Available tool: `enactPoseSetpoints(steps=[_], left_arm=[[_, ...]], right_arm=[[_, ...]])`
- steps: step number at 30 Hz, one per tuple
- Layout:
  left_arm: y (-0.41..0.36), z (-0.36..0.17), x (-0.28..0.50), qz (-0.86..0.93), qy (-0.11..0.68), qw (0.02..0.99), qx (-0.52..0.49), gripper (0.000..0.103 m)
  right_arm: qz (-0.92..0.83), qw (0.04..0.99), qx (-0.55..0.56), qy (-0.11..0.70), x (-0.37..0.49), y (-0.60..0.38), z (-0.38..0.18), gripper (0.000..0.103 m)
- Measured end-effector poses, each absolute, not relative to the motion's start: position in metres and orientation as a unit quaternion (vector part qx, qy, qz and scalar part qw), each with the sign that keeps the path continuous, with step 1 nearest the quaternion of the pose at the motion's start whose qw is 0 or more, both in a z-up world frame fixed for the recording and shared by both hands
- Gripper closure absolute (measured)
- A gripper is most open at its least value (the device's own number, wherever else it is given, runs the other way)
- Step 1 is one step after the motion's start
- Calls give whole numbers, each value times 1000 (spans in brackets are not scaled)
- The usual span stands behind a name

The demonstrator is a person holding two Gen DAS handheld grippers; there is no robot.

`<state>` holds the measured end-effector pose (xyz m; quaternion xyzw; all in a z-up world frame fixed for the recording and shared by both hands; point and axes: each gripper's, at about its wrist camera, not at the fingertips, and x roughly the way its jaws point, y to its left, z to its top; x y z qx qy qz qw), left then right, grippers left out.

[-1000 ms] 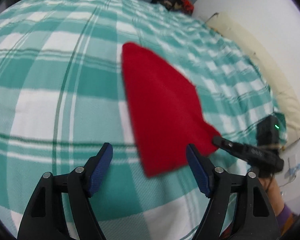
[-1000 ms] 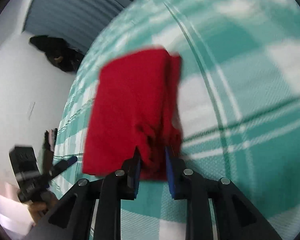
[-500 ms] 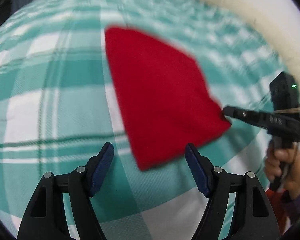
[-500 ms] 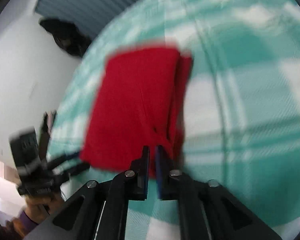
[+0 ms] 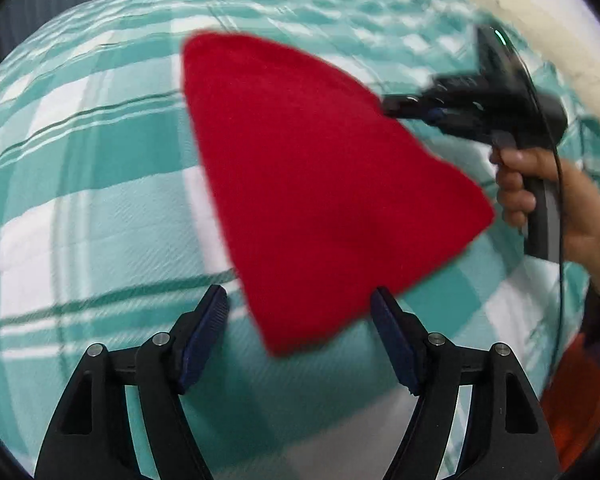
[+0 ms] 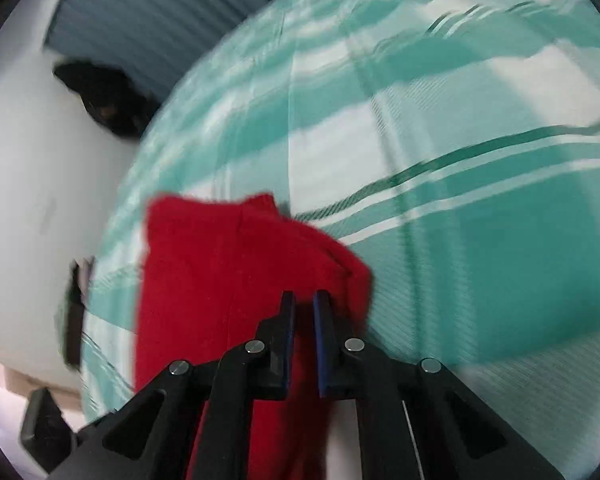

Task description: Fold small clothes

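Observation:
A folded red cloth [image 5: 316,184] lies on a bed with a green and white checked cover [image 5: 84,184]. My left gripper [image 5: 300,320] is open and empty, with the cloth's near corner between its fingers. My right gripper [image 6: 303,308] is nearly shut and pinches the red cloth [image 6: 204,280] at its edge. In the left wrist view the right gripper [image 5: 392,106] sits at the cloth's far right edge, held by a hand [image 5: 540,192]. The image is blurred by motion.
A cream pillow or bolster [image 5: 540,20] lies along the bed's far right edge by a white wall. Dark objects [image 6: 108,100] sit at the far corner under blue curtains [image 6: 160,12].
The right gripper has carried its edge of the red cloth up and across, away from the bed's near side. The left gripper has moved closer to the cloth and stays open.

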<state>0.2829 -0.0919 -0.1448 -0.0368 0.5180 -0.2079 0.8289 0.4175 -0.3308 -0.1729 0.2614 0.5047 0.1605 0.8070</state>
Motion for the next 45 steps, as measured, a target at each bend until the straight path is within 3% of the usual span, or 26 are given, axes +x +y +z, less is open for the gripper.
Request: enactPoseSetpoints(steps=[1,2,3,4,9,13,15,16,17,19,22,32,34,36,37,38,39,42,44,45], left_arm=[[-80,-141,280,-210,507,834,-63,22],[-64,-139,279,-208,496,837,-104,18],[-54,-141,283,-204,493,835,-136,17],[-44,-148,288,-200,497,826,-175,18],[-46,-180,317,-236,521,779,-258,23],[-67,-192,332,-286,536,751,-259,23],[-68,-193,332,-292,538,749,-252,26],[-64,-192,332,-289,540,748,-256,35],[-59,-191,329,-285,542,745,-264,48],[-50,-194,327,-277,545,740,-281,64],[-52,-186,327,-268,537,752,-273,73],[-40,-91,325,-281,454,814,-229,76],[-39,-88,333,-279,458,812,-230,70],[-37,-99,340,-252,482,810,-220,51],[-37,-109,340,-224,492,817,-197,38],[-41,-113,339,-204,496,826,-175,37],[-41,-118,333,-178,501,835,-143,37],[-41,-118,300,-137,497,854,-72,30],[-41,-108,271,-107,480,870,-35,16],[-42,-102,261,-92,472,877,-19,14]], right_arm=[[158,812,270,493,411,-339,-167,66],[156,816,281,481,405,-348,-161,36],[156,818,294,470,401,-356,-157,28],[162,812,309,468,401,-362,-159,28],[203,735,367,532,429,-349,-207,33],[221,713,418,518,452,-339,-222,38],[241,690,428,531,463,-330,-228,78],[239,689,419,541,466,-327,-230,81],[238,692,409,546,466,-326,-230,82],[236,710,387,539,467,-327,-222,84],[231,764,314,514,463,-315,-190,86],[289,835,224,411,450,-275,-72,88],[287,839,225,403,452,-272,-65,88],[257,848,214,410,457,-273,-70,81],[234,853,200,422,460,-274,-75,62],[207,858,183,433,459,-276,-78,33],[158,865,162,449,455,-284,-87,21],[102,871,143,460,427,-303,-92,20],[78,874,109,467,389,-308,-89,16],[72,876,91,469,375,-307,-88,13]])
